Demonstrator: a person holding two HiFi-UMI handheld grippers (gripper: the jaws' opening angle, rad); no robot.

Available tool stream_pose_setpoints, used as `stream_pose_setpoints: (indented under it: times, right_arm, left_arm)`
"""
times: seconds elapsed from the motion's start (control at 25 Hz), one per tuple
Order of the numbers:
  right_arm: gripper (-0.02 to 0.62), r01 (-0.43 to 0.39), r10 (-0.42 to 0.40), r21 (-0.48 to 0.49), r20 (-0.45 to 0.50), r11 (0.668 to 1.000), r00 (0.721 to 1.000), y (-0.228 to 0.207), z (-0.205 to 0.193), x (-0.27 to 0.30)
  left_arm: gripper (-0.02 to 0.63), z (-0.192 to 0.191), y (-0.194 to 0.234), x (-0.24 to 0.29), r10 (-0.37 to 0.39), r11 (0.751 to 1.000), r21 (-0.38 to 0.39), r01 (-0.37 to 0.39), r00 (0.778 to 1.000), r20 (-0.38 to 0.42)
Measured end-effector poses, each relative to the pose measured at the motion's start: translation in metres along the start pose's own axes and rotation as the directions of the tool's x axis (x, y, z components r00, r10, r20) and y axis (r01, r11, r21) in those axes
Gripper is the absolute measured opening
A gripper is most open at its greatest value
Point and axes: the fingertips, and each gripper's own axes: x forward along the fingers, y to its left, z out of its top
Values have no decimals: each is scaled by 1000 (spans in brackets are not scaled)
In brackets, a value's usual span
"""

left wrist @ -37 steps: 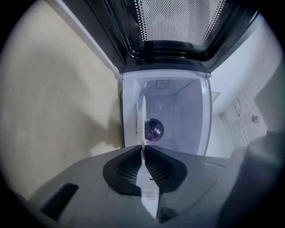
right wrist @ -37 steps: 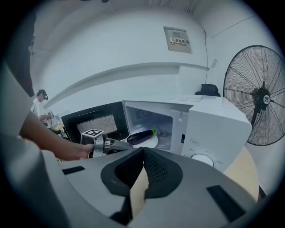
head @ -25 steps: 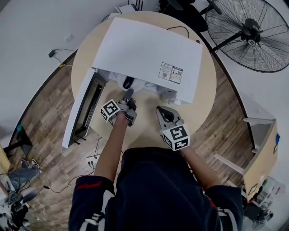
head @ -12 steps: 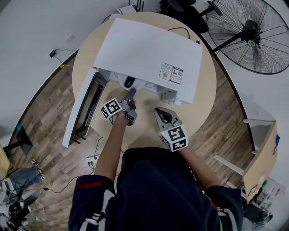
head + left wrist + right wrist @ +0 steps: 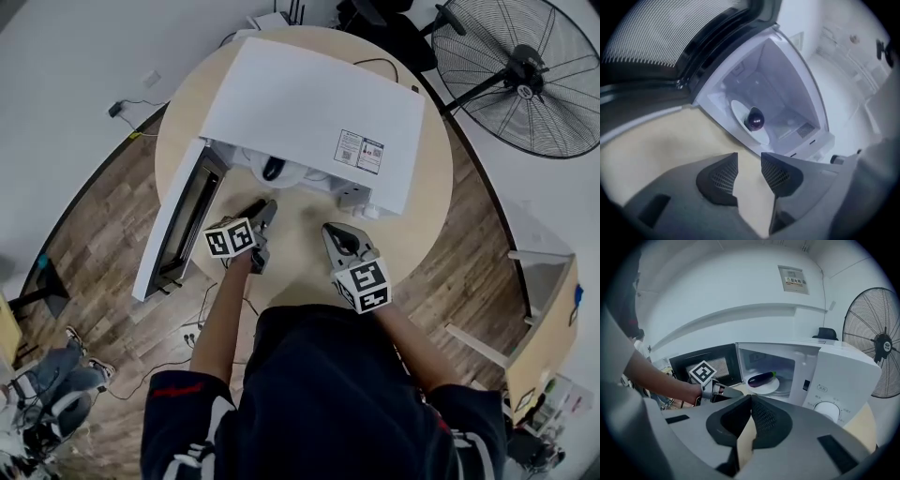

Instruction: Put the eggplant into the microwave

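The dark purple eggplant [image 5: 761, 378] lies on the white plate [image 5: 765, 386] inside the open white microwave [image 5: 309, 112]. From the left gripper view the eggplant [image 5: 754, 119] shows end-on, well beyond the jaws. My left gripper [image 5: 259, 221] hovers over the tabletop just outside the microwave's opening; its jaws are opening and nothing is between them, only the tan table. My right gripper [image 5: 339, 241] rests lower right of the opening, shut and empty. The microwave door [image 5: 173, 220] swings out to the left.
The round tan table [image 5: 300, 248] carries the microwave. A standing fan [image 5: 530, 75] is at the upper right and a wooden shelf unit [image 5: 548, 319] at the right edge. Cables and a power strip lie on the wooden floor at the left.
My left gripper has drawn back out of the microwave toward me, rolled over, and its jaws have parted. The eggplant stays behind on the plate. The right gripper has kept still.
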Motion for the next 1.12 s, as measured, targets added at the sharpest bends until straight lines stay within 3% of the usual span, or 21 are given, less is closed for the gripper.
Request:
stream_pose_setpoints:
  times: [0.08,0.2,0.36,0.48,0.76,1.12]
  right_arm:
    - [11,-5,5,-3,-1,1000,1000,2,0,1]
    - [11,-11,11,-11,-3,1000,1000,6,1,3]
    - [11,-11,11,-15,-7,1000,1000,8,1,3]
    - [11,-5,5,-12,-10,1000,1000,6,0,2]
    - [12,8,-8,1,-19,1000,1000,0,-4,2]
    - [11,7,-7,7,-23,1000,1000,-2,-6,5]
  left_arm:
    - [143,2,6,-5,82,986,149,-75,996,-44]
    - [112,7,8,-6,170,932,336,-134,982,-79]
    - [63,15,5,0,235,861,478,-171,969,-77]
    - [42,17,5,6,256,841,509,-182,963,-80]
    - [17,23,11,14,301,826,522,-213,949,-89]
    - [17,32,8,26,296,827,521,-211,951,-85]
